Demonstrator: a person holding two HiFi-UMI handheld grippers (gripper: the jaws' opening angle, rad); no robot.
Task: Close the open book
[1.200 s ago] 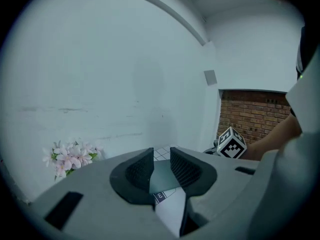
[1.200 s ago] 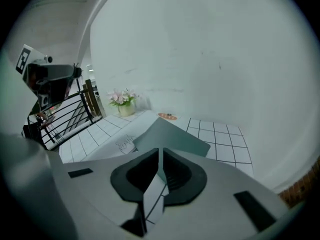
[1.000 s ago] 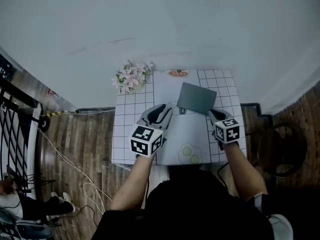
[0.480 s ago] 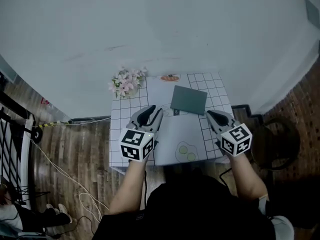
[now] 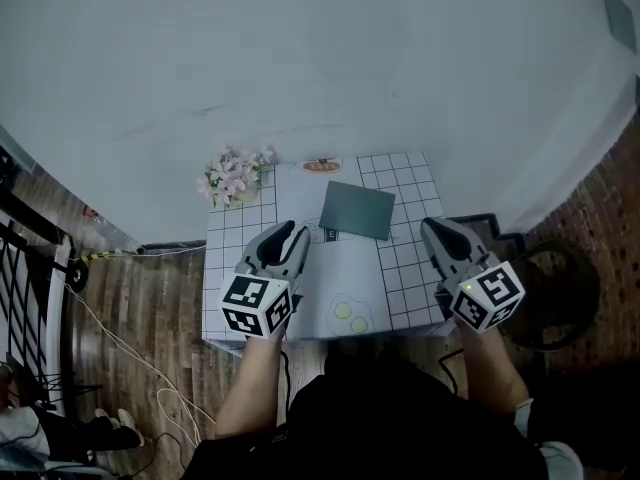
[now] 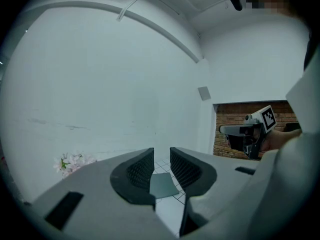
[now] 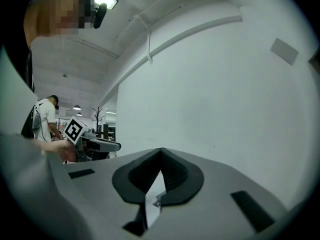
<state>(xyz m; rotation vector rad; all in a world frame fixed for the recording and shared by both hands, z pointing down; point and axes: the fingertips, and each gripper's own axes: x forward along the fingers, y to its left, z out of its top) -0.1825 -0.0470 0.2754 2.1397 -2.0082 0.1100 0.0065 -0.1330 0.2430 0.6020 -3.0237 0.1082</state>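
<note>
Head view: table (image 5: pixel 400 173) near edge hidden under left gripper (image 5: pixel 290 238), right gripper (image 5: pixel 436 230) and wearer's dark top (image 5: pixel 390 408) at bottom centre. Small label (image 5: pixel 330 235) by book (image 5: pixel 357 211), at its lower-left corner: print too small to read. Orange mark (image 5: pixel 321 165) at table's far edge: can't tell what it is. Black railing (image 5: pixel 28 258) cut by left edge. Dark round thing (image 5: pixel 560 298), right side, partly behind forearm (image 5: pixel 497 368); unclear what.

Left gripper view: book mostly behind jaws, only a slice shows in the gap. Flowers (image 6: pixel 72 162), lower left, part-hidden by gripper body.

Right gripper view: only a sliver of table w/ unreadable print shows under the meeting jaw tips. Bystander (image 7: pixel 46 115) at left edge half hidden.
</note>
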